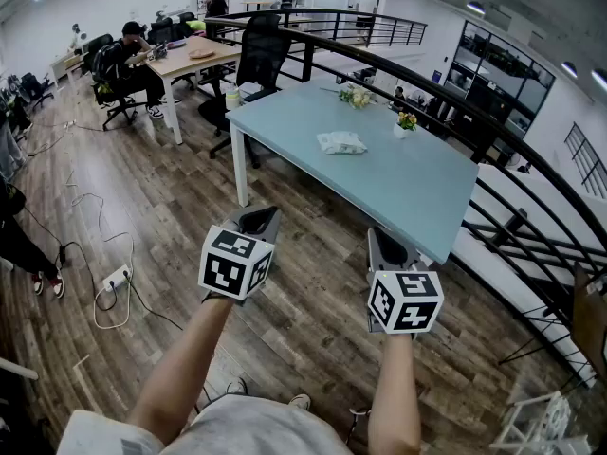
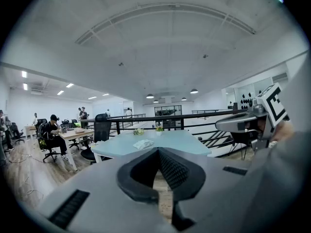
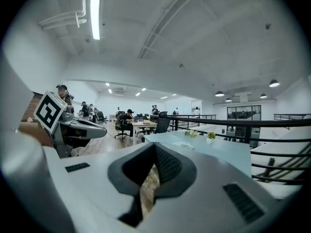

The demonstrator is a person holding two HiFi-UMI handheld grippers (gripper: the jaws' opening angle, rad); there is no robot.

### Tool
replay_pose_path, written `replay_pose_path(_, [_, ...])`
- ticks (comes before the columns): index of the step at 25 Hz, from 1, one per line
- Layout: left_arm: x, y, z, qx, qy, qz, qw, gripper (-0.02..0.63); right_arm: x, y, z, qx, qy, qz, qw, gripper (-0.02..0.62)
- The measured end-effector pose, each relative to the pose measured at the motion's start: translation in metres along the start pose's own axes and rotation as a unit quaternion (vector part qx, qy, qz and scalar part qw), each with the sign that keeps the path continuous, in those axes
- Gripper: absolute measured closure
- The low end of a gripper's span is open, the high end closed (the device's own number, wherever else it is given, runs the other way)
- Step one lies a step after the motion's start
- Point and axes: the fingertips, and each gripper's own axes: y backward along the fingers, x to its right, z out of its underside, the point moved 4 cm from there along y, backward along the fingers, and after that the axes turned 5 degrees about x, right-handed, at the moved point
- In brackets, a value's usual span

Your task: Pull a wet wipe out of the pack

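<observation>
Open-plan office, upper level; wood-plank floor [image 1: 171,207], curved black railing [image 1: 493,173] along the right; ceiling lamps on. Pale blue table [image 1: 417,192] on white legs stands mid-room, black chair [image 1: 263,50] at its far end; wooden desk [image 1: 190,60] beyond, a person [image 1: 128,60] seated at it, more people farther back. Power strip [image 1: 116,278] and loose cables on the floor to the left.

On the table: pack [image 1: 341,142] near the middle, lying flat; small flower pot [image 1: 406,121] just right of it toward the railing edge; a second bunch of flowers [image 1: 357,96] farther back.

Both bare forearms reach forward from the bottom of the head view, roughly parallel, well apart; left gripper [image 1: 258,218] and right gripper [image 1: 384,240] held over the floor, short of the table's near corner, aimed at the table and dipped slightly below level; marker cubes face up toward the head camera. Each gripper shows at the edge of the other's view.

Left gripper's jaws together at the tips, nothing between them; right gripper's jaws likewise closed and empty.

The pack is well apart from both grippers, ahead of them; long axis runs roughly across the head view, left to right, slightly skewed to the table's edges; which end or face carries the opening is too small to tell.
</observation>
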Motion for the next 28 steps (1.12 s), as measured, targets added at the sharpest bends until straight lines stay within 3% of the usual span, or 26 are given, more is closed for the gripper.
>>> replay_pose_path(14, [0.031, -0.031, 0.002, -0.009, -0.003, -0.006, 0.9999, 0.614, 0.035, 0.001, 0.016, 0.012, -0.014, -0.021, 1.000, 0.588])
replay_pose_path(21, [0.041, -0.042, 0.005, -0.016, 0.000, -0.007, 0.9998, 0.614, 0.048, -0.003, 0.020, 0.007, -0.018, -0.028, 0.999, 0.543])
replay_pose_path(28, [0.025, -0.069, 0.002, -0.013, -0.002, 0.001, 0.9999, 0.614, 0.051, -0.032, 0.020, 0.006, -0.007, -0.026, 1.000, 0.509])
